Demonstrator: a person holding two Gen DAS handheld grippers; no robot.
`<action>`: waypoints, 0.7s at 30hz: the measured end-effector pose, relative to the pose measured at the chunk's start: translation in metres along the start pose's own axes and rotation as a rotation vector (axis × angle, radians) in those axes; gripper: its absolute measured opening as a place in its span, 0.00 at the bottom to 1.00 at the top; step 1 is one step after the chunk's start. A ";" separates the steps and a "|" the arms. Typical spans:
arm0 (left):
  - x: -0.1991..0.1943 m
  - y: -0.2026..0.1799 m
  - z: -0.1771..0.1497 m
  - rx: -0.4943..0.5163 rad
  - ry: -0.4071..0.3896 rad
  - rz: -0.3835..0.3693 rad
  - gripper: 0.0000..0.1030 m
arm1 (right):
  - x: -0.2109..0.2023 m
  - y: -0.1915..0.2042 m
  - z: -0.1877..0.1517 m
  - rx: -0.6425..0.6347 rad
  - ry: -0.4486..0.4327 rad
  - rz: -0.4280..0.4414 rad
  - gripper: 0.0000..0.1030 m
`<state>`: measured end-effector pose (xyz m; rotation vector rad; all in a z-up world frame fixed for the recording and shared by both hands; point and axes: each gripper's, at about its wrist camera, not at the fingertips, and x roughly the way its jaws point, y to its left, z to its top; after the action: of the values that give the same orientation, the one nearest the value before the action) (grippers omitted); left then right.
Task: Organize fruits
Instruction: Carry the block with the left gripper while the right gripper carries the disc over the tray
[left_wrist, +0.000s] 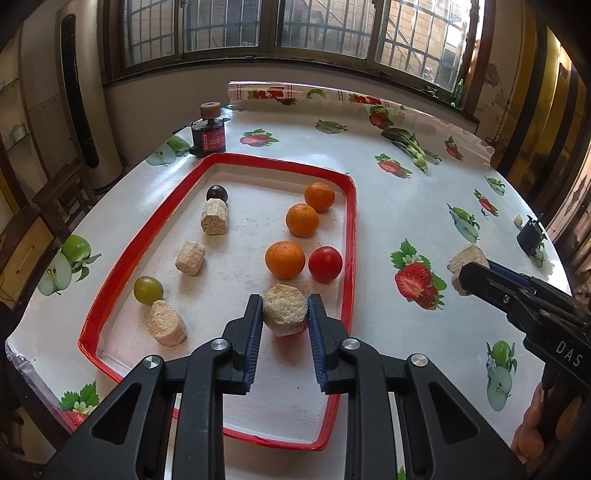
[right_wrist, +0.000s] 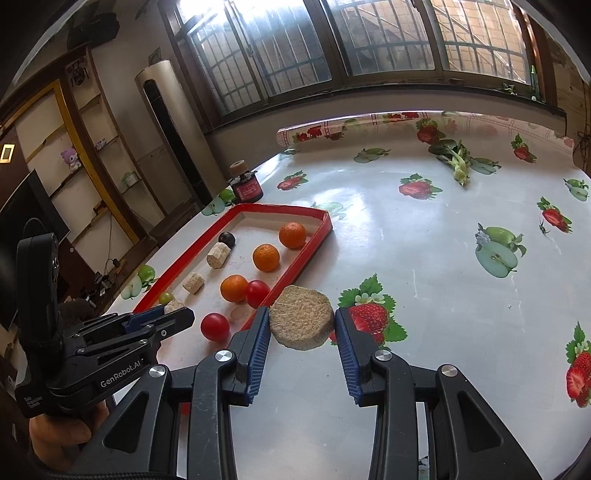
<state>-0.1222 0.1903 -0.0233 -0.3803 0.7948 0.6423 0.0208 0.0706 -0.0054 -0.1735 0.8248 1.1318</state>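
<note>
Corn chunks fill both my claws. My left gripper (left_wrist: 285, 314) reaches level over the near end of the red-rimmed tray (left_wrist: 349, 236), its blue pads pinching a pale corn piece (left_wrist: 285, 311) from both sides, with a red tomato (right_wrist: 215, 326) just beneath it. My right gripper (right_wrist: 301, 326) reaches forward over the fruit-print tablecloth (right_wrist: 424, 236) just outside the tray's right rim, pinching a broader corn round (right_wrist: 300, 321) flat-face up. On the tray, three oranges (left_wrist: 284, 259) run toward 12 o'clock, another tomato (left_wrist: 325, 264) touching the nearest at its 3 o'clock. Toward 10 o'clock lie three more corn pieces (left_wrist: 190, 257), a green grape (left_wrist: 148, 290) and a dark plum (left_wrist: 217, 193).
</note>
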 end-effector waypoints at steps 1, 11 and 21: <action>-0.001 0.003 0.000 -0.003 -0.002 0.005 0.21 | 0.002 0.002 0.000 -0.004 0.002 0.003 0.35; 0.000 0.033 0.002 -0.054 -0.008 0.048 0.21 | 0.020 0.025 0.007 -0.049 0.026 0.036 0.35; 0.004 0.061 0.004 -0.102 0.000 0.062 0.21 | 0.043 0.044 0.016 -0.085 0.053 0.054 0.35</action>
<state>-0.1578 0.2401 -0.0285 -0.4503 0.7780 0.7429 -0.0008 0.1303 -0.0107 -0.2544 0.8331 1.2178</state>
